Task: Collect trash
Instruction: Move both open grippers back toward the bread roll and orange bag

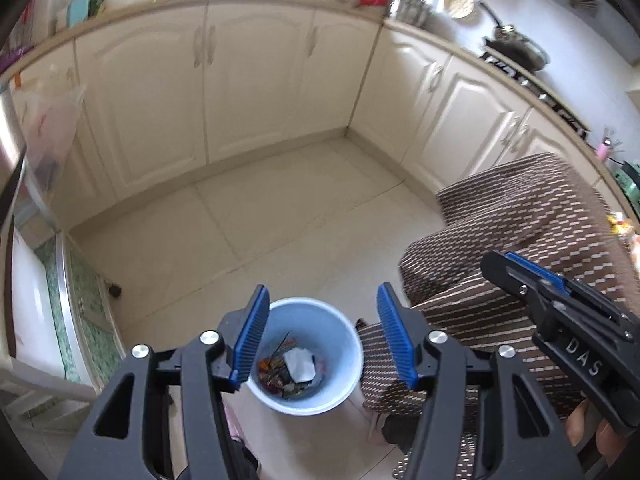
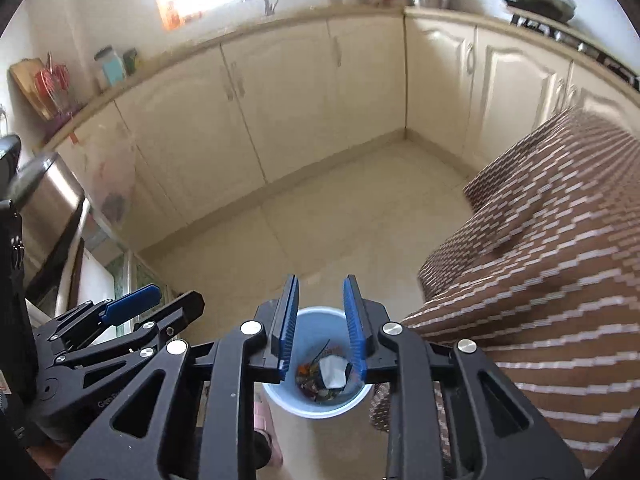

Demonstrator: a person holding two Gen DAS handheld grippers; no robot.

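A light blue bin [image 1: 320,312] stands on the tiled floor below both grippers; it also shows in the right wrist view [image 2: 320,404]. Inside it lie a crumpled white paper [image 1: 299,364] and mixed colourful scraps [image 1: 272,372]. My left gripper [image 1: 320,336] is open and empty, held above the bin. My right gripper [image 2: 321,324] is open and empty, also above the bin. The right gripper shows at the right of the left wrist view [image 1: 520,272]. The left gripper shows at the left of the right wrist view [image 2: 132,304].
A brown striped cloth [image 1: 520,232] covers something bulky right of the bin. Cream cabinets [image 1: 248,80] line the back and right walls under a cluttered counter. A stove with a pan [image 1: 516,50] sits at the far right. A steel appliance [image 2: 44,204] stands at the left.
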